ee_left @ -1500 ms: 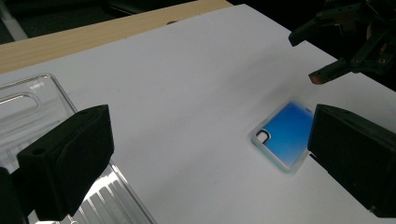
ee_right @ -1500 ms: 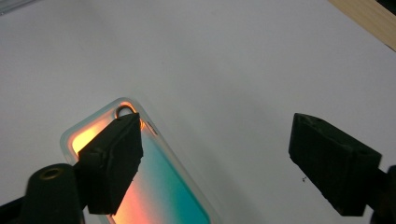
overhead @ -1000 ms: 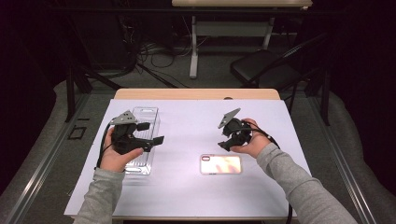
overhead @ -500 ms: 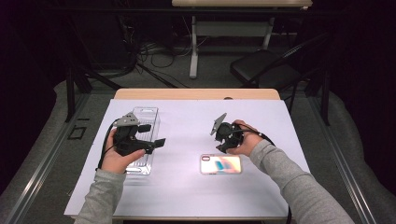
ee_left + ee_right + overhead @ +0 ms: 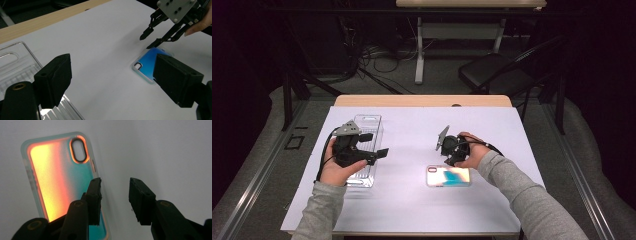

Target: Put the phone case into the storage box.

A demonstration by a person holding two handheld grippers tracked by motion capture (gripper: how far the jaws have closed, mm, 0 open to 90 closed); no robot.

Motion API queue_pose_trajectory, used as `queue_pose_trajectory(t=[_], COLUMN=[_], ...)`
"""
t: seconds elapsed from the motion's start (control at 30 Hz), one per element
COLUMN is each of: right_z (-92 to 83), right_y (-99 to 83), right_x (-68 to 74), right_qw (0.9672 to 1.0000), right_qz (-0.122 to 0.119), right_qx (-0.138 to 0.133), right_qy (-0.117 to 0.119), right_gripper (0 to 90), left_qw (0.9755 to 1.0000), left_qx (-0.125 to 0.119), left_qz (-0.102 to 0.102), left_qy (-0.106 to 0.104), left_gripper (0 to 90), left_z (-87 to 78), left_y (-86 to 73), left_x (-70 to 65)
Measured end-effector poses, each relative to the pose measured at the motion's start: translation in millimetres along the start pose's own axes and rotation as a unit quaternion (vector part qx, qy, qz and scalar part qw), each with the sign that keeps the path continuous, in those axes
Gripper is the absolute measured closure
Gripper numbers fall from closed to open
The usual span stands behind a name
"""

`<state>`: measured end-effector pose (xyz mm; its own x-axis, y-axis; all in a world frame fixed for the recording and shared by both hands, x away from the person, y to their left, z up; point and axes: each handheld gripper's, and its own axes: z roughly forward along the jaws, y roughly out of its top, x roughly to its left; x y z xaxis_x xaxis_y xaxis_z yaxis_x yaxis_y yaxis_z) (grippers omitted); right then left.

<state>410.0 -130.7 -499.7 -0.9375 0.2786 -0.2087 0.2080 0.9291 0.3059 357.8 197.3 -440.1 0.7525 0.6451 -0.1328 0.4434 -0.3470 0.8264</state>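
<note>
While the right gripper (image 5: pixel 113 200) hangs over the phone case's (image 5: pixel 448 176) long edge, jaws parted and just closing on nothing, straddle that rim squarely; clamp only once seated. The left gripper (image 5: pixel 374 145) — jaws apart, empty — waits over the clear tray (image 5: pixel 371 125), well left of the case.

Phone case (image 5: pixel 62 185) corner (behind jaw) hidden

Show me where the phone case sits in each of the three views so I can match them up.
High view: phone case lies flat right of centre on the white mat, just below the right gripper.
Left gripper view: right of centre, partly behind that gripper's own right jaw.
Right gripper view: left half, one jaw over its long edge.
Shared landmark: the case's oval camera cutout.
</note>
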Motion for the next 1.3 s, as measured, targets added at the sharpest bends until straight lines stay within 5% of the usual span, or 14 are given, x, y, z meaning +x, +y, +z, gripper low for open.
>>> queue_pose_trajectory(t=[1.3], right_z=[20.5], right_y=[-4.2], right_x=[9.5], right_qw=[0.9955], right_qz=[-0.068], right_qx=[0.064], right_qy=[0.016], right_gripper=[79.2], left_qw=[1.0000], left_qx=[0.002], left_qz=[-0.005], left_qy=[0.001], left_gripper=[15.7], left_z=[0.8], left_y=[-2.0], left_x=[2.6])
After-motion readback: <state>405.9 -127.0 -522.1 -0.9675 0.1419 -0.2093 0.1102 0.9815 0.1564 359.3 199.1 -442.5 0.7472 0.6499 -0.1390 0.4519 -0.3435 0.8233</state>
